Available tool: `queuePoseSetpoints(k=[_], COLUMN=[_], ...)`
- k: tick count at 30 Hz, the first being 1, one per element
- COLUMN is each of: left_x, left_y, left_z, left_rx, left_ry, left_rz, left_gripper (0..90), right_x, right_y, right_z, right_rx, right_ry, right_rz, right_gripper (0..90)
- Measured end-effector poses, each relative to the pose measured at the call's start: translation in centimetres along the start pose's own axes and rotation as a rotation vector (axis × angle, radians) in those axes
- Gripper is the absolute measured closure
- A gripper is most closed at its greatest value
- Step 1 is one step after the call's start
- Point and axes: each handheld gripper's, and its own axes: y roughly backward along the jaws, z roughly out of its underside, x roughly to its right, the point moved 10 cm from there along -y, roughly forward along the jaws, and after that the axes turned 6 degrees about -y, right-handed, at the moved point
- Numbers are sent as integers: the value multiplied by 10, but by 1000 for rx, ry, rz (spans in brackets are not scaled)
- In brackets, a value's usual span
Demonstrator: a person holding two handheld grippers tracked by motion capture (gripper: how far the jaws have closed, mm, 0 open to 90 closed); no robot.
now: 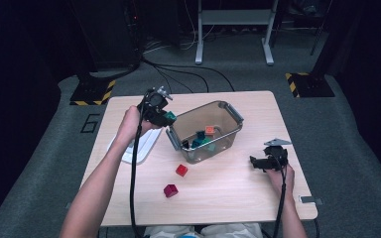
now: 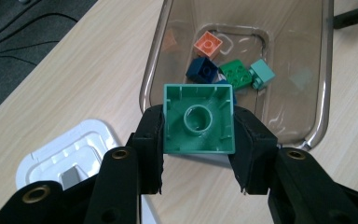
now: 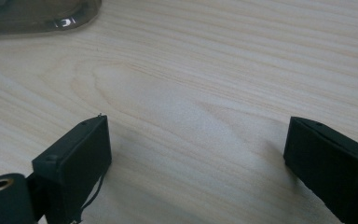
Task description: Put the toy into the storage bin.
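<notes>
My black jaws hold a teal brick; the smoky clear bin sits on the pale wood-grain counter.

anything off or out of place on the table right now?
Nothing damaged or spilled. Two red bricks lie loose on the table, outside the clear bin holding the other bricks. The bin's white lid lies off beside it. The left gripper holds a teal brick over the bin's edge.
</notes>
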Motion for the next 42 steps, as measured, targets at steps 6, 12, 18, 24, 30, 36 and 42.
queuePoseSetpoints(k=[6, 12, 18, 24, 30, 36, 42], left_x=[1, 1, 2, 3, 5, 6, 6], left_y=[-15, -31, -50, -69, -84, -99, -105], left_z=[-16, -26, -32, -33, -33, -30, -28], left_rx=[-24, -46, -75, -110, -141, -170, -185], left_ry=[-12, -19, -22, -23, -28, -19, -15], left_rz=[10, 24, 38, 50, 57, 63, 69], left_gripper=[588, 588, 588, 587, 587, 587, 585], right_x=[0, 0, 0, 0, 0, 0, 0], right_y=[0, 0, 0, 0, 0, 0, 0], right_z=[0, 0, 0, 0, 0, 0, 0], right_rx=[0, 0, 0, 1, 1, 1, 1], right_ry=[2, 3, 3, 3, 3, 3, 3], right_rz=[-2, -2, -2, -1, -1, -1, -2], right_gripper=[69, 69, 69, 69, 69, 69, 69])
